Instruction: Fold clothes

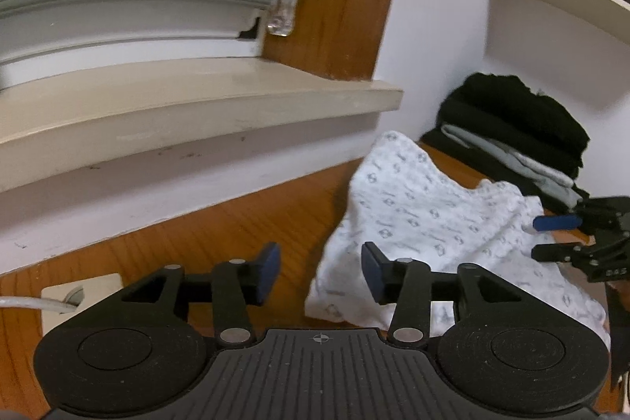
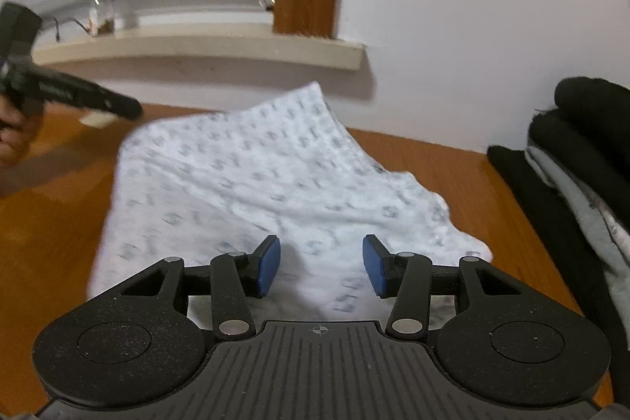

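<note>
White patterned garment (image 2: 252, 184) lies rumpled on wood table (image 2: 433, 160) near a stack of folded clothes (image 2: 582, 152); left claw (image 1: 321, 272) & right claw (image 2: 321, 264) both open, empty.

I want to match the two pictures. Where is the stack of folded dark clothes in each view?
Left wrist view: the stack of folded dark clothes is at upper right, against the wall.
Right wrist view: the stack is at the right edge.
Shared landmark: the white patterned garment lies left of it on the table.
</note>
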The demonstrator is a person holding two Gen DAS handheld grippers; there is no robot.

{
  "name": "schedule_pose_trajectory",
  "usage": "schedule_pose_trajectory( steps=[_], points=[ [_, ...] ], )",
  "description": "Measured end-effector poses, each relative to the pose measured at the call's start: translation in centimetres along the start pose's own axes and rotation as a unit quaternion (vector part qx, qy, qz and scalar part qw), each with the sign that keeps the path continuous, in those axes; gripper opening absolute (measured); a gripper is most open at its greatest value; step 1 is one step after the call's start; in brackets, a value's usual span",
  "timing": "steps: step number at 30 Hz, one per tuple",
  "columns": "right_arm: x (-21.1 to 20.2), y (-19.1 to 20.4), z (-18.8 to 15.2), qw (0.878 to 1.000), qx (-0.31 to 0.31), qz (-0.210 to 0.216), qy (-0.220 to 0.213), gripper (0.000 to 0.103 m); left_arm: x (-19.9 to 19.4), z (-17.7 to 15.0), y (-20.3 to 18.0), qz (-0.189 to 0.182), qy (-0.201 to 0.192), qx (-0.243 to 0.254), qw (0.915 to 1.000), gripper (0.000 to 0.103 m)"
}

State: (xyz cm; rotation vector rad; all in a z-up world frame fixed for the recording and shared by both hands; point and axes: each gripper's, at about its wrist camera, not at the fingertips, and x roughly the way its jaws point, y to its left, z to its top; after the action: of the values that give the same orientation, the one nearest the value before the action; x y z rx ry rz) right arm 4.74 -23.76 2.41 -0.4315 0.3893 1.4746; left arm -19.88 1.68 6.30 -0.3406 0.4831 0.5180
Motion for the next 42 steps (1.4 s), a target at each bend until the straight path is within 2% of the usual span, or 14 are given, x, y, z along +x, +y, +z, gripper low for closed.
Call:
schedule_pose_trajectory(
  steps=[7,12,14,17,18,20,22,24,26,29,33,35,37,42],
  points=[
    [-0.5,4.1,1.0,0.998,-0.008,0.069,-0.002,0.052,0.9,-0.6,-0.3,0.003,0.018,0.005,0.9998,0.050],
    [0.1,6.8,1.4,0.996,-0.037,0.084,0.015,0.056,1.4,-0.9,-0.2,0.004,0.027,0.007,0.9996,0.050],
    [0.5,7.7,1.4,0.995,-0.058,0.078,0.030,0.060,1.4,-1.0,-0.2,0.003,0.028,0.007,0.9996,0.050],
    [1.0,8.2,1.0,0.992,-0.089,0.073,0.054,0.060,1.6,-1.1,0.0,0.003,0.035,0.006,0.9994,0.048],
    [0.8,8.2,0.8,0.990,-0.101,0.072,0.062,0.058,1.7,-1.1,0.1,0.004,0.038,0.005,0.9993,0.045],
    [0.2,8.2,0.6,0.987,-0.127,0.064,0.074,0.046,1.5,-1.0,0.2,0.005,0.036,0.002,0.9993,0.043],
    [-1.4,7.7,0.5,0.985,-0.150,0.043,0.078,0.026,1.4,-0.9,0.3,0.005,0.034,0.003,0.9994,0.041],
    [-3.0,6.7,0.0,0.982,-0.171,0.013,0.081,0.025,1.2,-0.9,0.1,0.001,0.029,0.004,0.9996,0.041],
    [-4.2,5.0,-0.8,0.979,-0.182,-0.009,0.092,0.028,1.0,-0.8,-0.3,-0.005,0.023,0.008,0.9997,0.042],
    [-6.1,1.5,-1.1,0.986,-0.137,-0.022,0.096,0.035,0.6,-0.8,-1.2,-0.017,0.013,0.016,0.9996,0.042],
    [-8.7,-2.0,-0.9,0.994,-0.073,-0.015,0.079,0.057,0.4,-0.6,-2.9,-0.043,-0.003,0.021,0.9988,0.048],
    [-9.4,-3.4,-0.5,0.997,-0.042,-0.006,0.067,0.057,0.5,-0.3,-3.8,-0.058,-0.010,0.018,0.9981,0.049],
    [-10.0,-4.7,0.2,0.999,-0.022,-0.008,0.050,0.060,1.3,0.3,-4.6,-0.046,-0.012,0.021,0.9986,0.060],
    [-8.3,-8.3,1.7,0.999,0.006,-0.023,0.030,0.063,4.4,2.4,-6.0,-0.040,0.007,0.024,0.9989,0.063]
  ],
)
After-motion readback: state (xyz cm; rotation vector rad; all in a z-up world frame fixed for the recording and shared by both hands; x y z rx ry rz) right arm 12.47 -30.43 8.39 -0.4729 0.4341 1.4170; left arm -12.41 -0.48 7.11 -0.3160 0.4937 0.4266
